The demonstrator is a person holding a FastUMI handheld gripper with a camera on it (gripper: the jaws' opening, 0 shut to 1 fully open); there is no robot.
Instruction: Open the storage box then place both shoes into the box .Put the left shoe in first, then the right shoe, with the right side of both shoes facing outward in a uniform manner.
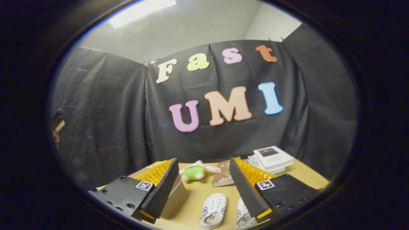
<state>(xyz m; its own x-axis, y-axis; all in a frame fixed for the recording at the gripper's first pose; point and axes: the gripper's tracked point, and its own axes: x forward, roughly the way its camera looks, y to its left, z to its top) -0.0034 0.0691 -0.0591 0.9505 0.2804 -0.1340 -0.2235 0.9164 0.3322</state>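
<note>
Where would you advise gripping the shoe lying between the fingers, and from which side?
Probably the heel rim of the white shoe, coming from above: it lies sole-down on the table, opening up, so the rim offers a thin edge. The open gripper holds nothing.

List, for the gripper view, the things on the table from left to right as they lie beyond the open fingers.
With the gripper open and holding nothing: storage box → green plush toy → brown book → stack of white boxes. The two white shoes lie nearer, between the fingers.
</note>
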